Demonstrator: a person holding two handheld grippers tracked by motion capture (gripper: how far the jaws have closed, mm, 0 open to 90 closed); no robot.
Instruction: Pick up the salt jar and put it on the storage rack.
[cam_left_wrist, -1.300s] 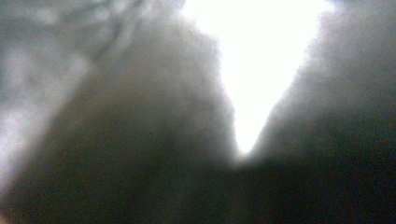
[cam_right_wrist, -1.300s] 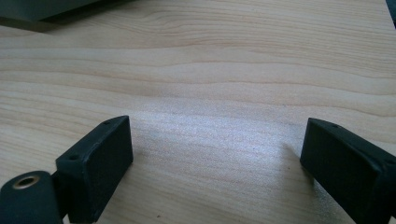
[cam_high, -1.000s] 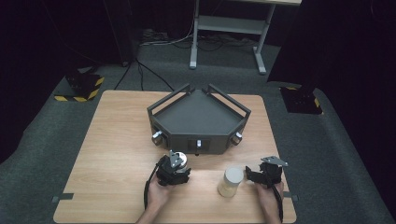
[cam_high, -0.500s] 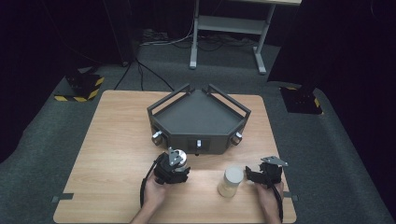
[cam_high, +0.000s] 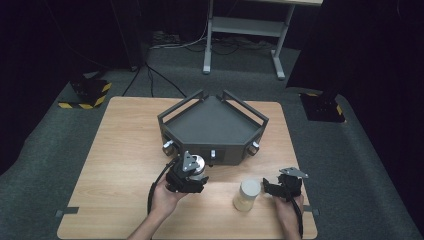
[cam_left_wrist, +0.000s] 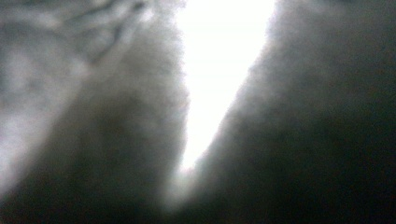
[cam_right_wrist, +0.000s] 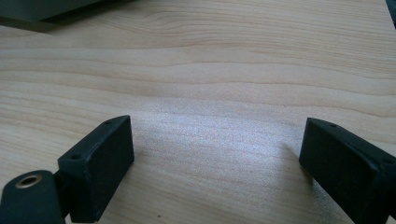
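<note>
Your jar (cam_high: 247, 195), a small clear one with a white lid and pale contents, stands upright on the wooden table in the lower middle of the high view, with nothing touching it.

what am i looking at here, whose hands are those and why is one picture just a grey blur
A person sits at a wooden table, holding a hand-operated gripper in each hand. The high view looks down from above; the other two pictures come from small cameras riding on the grippers. The left gripper is shut, with a round silvery thing at its tip that I cannot identify; something sits so close to its camera that it blurs. The right gripper is open and empty over bare wood, beside a pale jar. Behind them stands a dark angular tray.
</note>
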